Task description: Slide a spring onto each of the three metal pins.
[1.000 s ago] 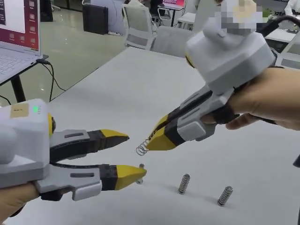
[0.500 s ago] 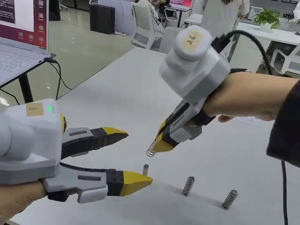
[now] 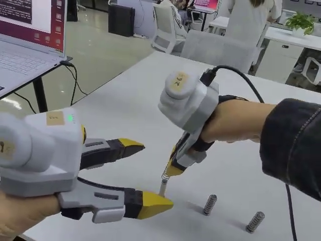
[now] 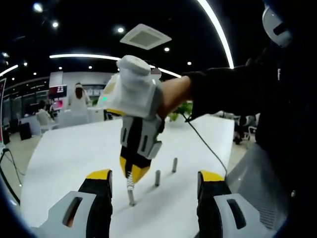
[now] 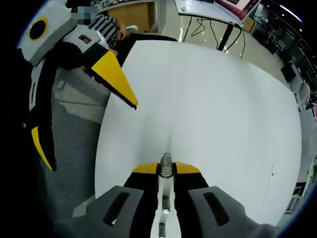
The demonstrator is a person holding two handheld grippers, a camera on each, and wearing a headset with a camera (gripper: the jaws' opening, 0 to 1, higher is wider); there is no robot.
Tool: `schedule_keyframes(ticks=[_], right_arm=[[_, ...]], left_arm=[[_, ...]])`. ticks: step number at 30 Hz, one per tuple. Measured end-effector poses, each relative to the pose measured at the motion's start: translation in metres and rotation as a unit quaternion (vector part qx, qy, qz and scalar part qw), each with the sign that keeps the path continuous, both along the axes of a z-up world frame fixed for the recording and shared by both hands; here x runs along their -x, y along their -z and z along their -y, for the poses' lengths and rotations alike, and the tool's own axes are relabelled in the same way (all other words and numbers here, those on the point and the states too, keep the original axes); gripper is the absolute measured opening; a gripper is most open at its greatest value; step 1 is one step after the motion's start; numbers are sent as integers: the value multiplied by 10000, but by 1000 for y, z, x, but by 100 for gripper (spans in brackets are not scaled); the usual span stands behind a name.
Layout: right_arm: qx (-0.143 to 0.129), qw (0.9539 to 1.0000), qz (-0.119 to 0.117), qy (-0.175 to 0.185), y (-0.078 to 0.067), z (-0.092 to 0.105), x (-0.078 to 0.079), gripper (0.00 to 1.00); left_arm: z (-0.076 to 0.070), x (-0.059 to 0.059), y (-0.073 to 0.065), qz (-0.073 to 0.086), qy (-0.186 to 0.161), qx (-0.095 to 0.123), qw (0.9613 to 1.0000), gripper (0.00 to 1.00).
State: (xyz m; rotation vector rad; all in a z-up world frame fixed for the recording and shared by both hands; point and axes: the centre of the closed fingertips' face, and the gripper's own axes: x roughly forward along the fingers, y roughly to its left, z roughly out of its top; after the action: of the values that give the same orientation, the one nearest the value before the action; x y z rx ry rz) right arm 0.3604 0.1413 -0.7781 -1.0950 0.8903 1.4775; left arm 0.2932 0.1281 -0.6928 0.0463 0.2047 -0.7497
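On white table [image 3: 130, 100], right hand-held gripper [image 3: 172, 170] pinches spring [image 4: 130, 180] over pin [image 4: 132, 197].

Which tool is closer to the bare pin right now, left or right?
Right. The right tool hangs directly above the bare pin, its spring at the pin's top. The left tool is open and low, one jaw tip just beside the pin's base.

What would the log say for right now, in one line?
right tongs: shut on spring | spring: at top of bare pin | left tongs: open, near pin | other two pins: done
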Motion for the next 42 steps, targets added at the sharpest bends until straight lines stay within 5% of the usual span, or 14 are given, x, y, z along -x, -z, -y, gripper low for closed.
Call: schedule_keyframes(ticks=[42], right_arm=[[455,9989,-34,57,53,8,1,11]], left_arm=[[0,1,0,26,-8,45,10000,64]])
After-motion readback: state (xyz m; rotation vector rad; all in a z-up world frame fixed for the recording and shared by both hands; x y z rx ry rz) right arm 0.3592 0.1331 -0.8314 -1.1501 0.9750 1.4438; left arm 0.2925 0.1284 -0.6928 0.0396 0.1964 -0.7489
